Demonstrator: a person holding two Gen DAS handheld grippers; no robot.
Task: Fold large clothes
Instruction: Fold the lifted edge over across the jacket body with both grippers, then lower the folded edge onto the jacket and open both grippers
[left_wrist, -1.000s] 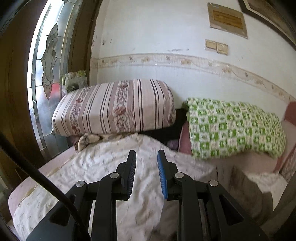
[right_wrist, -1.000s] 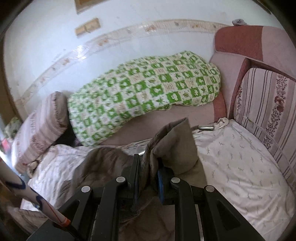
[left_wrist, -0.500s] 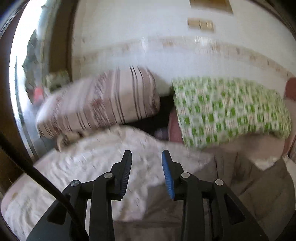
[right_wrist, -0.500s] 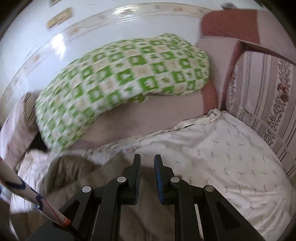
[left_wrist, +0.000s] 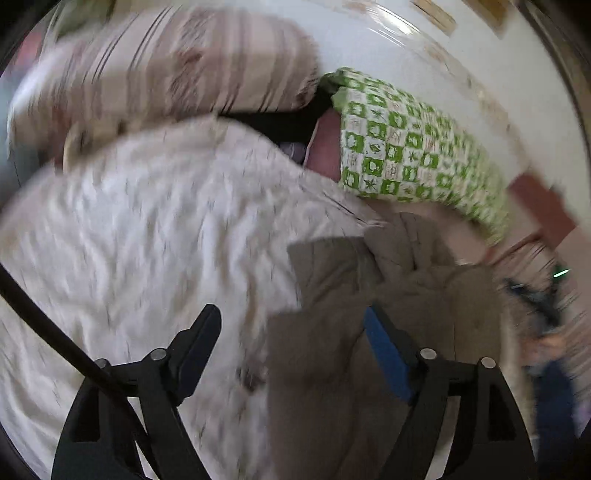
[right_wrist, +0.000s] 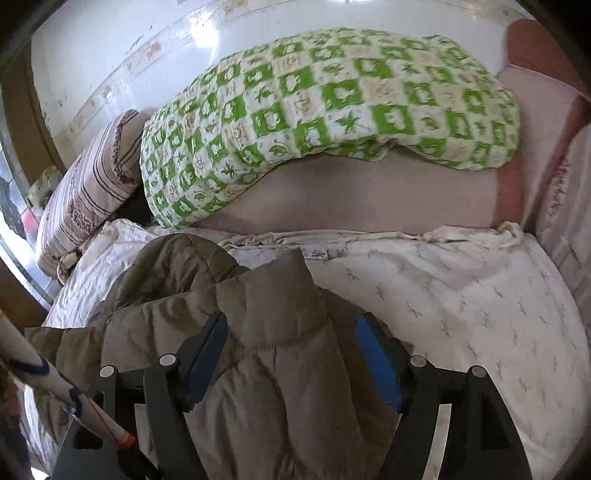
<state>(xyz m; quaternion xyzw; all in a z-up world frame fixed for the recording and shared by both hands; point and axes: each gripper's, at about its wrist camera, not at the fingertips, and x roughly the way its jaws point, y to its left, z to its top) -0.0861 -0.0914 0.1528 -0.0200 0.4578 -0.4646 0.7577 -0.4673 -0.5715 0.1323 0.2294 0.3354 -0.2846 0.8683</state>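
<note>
A brown padded jacket (right_wrist: 280, 369) lies crumpled on the white patterned sheet (right_wrist: 461, 295). My right gripper (right_wrist: 291, 328) hovers low over it, jaws opening wide. A raised fold of the jacket sits between the fingers, and the pads do not press on it. In the blurred left wrist view, the jacket (left_wrist: 388, 288) lies to the right on the sheet (left_wrist: 147, 240). My left gripper (left_wrist: 291, 325) points down at its left edge, jaws opening. Jacket fabric lies under the blue-padded finger (left_wrist: 384, 350), not gripped. The other gripper (left_wrist: 539, 299) shows blurred at the far right.
A green checked quilt (right_wrist: 332, 103) lies rolled along the wall behind the jacket. A striped pillow (right_wrist: 88, 184) sits at the left end. A striped cushion (right_wrist: 565, 206) borders the right. A white stick with blue and orange marks (right_wrist: 55, 384) crosses the lower left.
My right gripper let go of the jacket fold and its jaws spread wide. My left gripper swung down and right toward the jacket, and its jaws spread too.
</note>
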